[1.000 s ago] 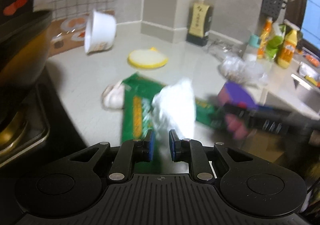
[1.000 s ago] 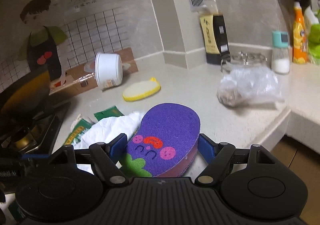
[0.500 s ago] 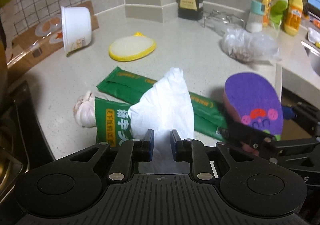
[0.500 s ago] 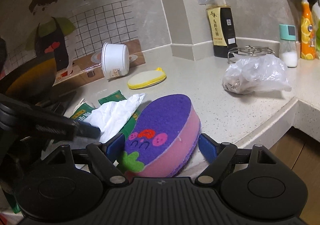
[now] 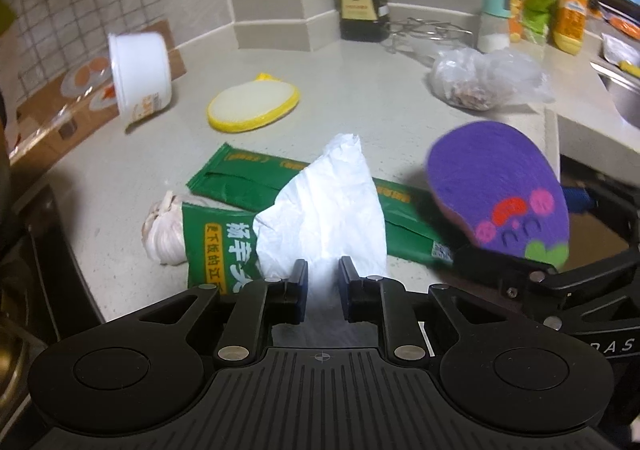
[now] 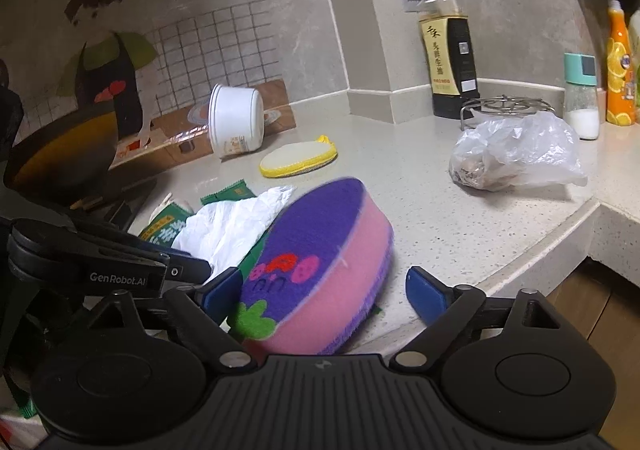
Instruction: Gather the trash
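Pale stone surface (image 5: 360, 98) has free room toward its back corner, while its rounded front edge drops off just beside the right gripper (image 6: 324, 292). That gripper's jaws are opening, with a purple sponge (image 6: 320, 266) tilted between them. The left gripper (image 5: 323, 278) is closing on a white tissue (image 5: 324, 206), which points away over two green wrappers (image 5: 256, 186) lying crosswise, garlic (image 5: 162, 228) beside.

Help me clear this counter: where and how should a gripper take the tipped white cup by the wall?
Grip the white cup by its rim, one finger inside, one outside. It lies on its side, too wide across the body, and in the right wrist view its mouth faces the stove side, so come from there.
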